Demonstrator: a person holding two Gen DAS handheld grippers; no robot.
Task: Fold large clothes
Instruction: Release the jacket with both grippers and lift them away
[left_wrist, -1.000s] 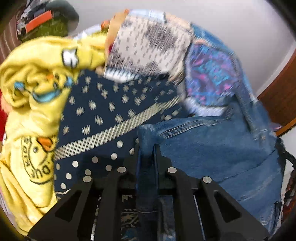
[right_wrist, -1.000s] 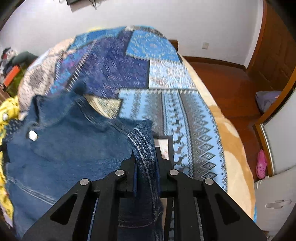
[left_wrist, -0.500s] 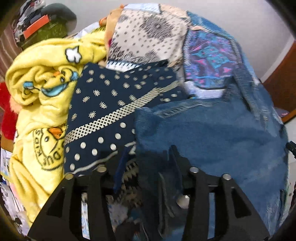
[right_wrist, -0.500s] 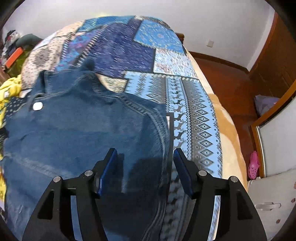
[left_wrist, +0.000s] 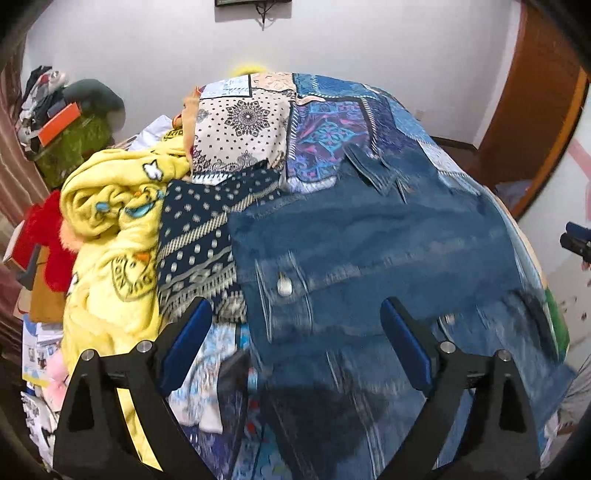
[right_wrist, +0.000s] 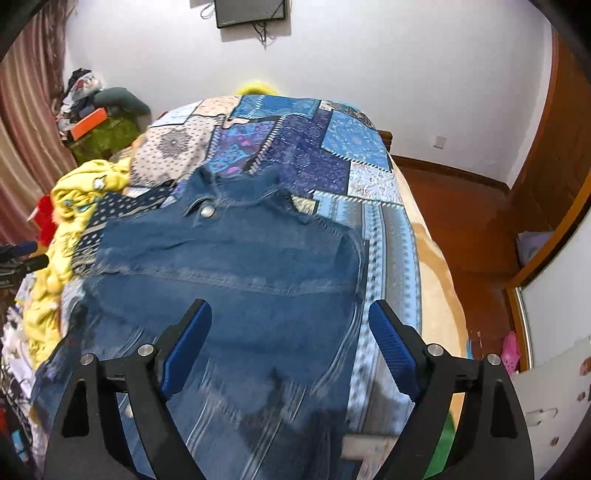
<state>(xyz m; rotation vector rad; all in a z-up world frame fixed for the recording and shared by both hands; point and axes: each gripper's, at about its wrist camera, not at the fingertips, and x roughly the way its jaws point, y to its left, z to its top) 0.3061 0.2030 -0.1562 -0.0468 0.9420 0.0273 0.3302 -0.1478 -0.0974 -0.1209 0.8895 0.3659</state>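
A blue denim jacket (left_wrist: 373, 236) (right_wrist: 236, 266) lies spread on the patchwork bedspread (left_wrist: 325, 125) (right_wrist: 306, 162), collar toward the far wall, a metal button (right_wrist: 207, 211) showing near the collar. My left gripper (left_wrist: 297, 332) hovers above the jacket's left side, its jaws opening wide with nothing between the blue pads (left_wrist: 188, 336). My right gripper (right_wrist: 290, 332) hangs above the jacket's right side, jaws likewise opening, free of the cloth. The right gripper's tip shows at the left view's right edge.
A yellow cartoon-print blanket (left_wrist: 110, 236) and a navy dotted garment (left_wrist: 199, 229) are piled left of the jacket, with a red plush item (left_wrist: 48, 236) beyond. A green box with clutter (right_wrist: 99, 136) stands by the curtain. Wooden floor (right_wrist: 458, 221) and a wardrobe lie to the right.
Both grippers were shut on denim folds; they have let go, spread wide, and risen back from the bed. The jacket has dropped flat onto the bedspread.
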